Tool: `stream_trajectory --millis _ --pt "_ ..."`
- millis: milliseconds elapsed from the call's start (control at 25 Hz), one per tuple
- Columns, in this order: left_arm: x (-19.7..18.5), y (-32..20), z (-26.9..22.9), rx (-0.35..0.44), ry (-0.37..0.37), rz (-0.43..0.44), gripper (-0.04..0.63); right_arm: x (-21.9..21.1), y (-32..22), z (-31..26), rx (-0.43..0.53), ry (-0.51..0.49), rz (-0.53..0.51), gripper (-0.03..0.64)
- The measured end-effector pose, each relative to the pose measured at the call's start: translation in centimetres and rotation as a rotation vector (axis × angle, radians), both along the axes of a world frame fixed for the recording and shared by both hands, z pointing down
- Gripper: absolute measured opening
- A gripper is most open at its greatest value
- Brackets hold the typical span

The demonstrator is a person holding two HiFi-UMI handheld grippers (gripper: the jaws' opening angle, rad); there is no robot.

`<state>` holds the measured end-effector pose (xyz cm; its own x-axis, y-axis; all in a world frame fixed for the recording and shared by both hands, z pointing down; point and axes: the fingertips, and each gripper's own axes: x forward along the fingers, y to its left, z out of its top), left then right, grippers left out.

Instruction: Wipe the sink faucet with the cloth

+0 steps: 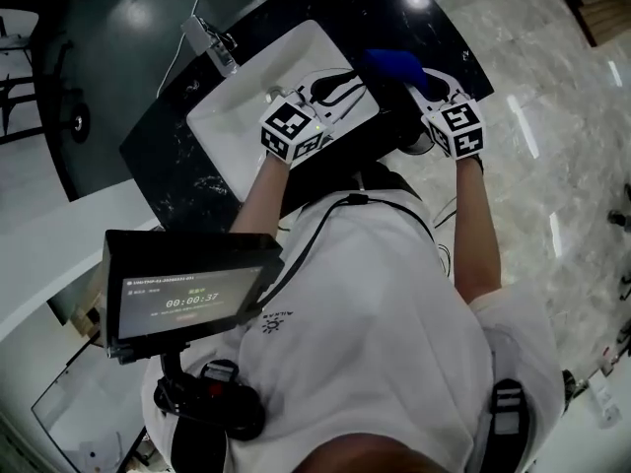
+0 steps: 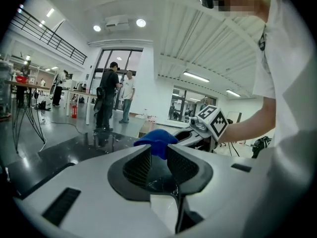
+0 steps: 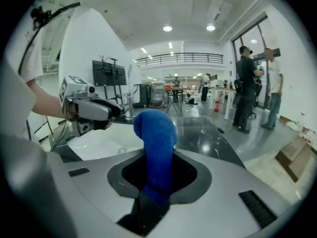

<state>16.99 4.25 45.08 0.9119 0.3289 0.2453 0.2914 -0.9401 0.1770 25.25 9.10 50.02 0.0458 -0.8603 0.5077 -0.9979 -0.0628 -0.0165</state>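
Cloth (image 3: 156,128) pinched by one end in the right gripper's (image 3: 157,175) jaws may pull free rubbing the far-left faucet (image 1: 215,45); the left gripper's (image 2: 159,162) jaws stand narrow, empty.

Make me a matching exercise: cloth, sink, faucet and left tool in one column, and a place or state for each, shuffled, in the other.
1. cloth
2. sink
3. faucet
4. left tool

A. open, nothing between its jaws
B. white, set in the black counter
C. gripped in the right tool
D. chrome, at the sink's edge

Pairs: 1-C, 2-B, 3-D, 4-A
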Motion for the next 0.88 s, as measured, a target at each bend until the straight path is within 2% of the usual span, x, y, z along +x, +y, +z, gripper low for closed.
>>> stream_trajectory --millis 200,360,520,680,880 --pt "1.9 1.5 2.4 -0.003 -0.055 0.003 0.091 2.5 1.8 3.5 -0.107 -0.031 0.146 0.098" --pt "2.5 2.6 3.6 -0.008 -0.08 0.013 0.091 3.6 2.6 5.2 -0.2 -0.032 0.189 0.1" --pt "1.6 2.3 3.6 0.005 -0.098 -0.025 0.091 3.4 2.4 5.9 -0.263 -0.033 0.223 0.109" --pt "0.4 1.6 3.9 0.005 -0.102 -0.047 0.091 3.3 2.6 6.6 -0.278 -0.029 0.252 0.234" --pt "0.2 0.2 4.1 0.002 -0.091 -0.075 0.091 3.6 2.7 6.4 -0.258 -0.021 0.231 0.235"
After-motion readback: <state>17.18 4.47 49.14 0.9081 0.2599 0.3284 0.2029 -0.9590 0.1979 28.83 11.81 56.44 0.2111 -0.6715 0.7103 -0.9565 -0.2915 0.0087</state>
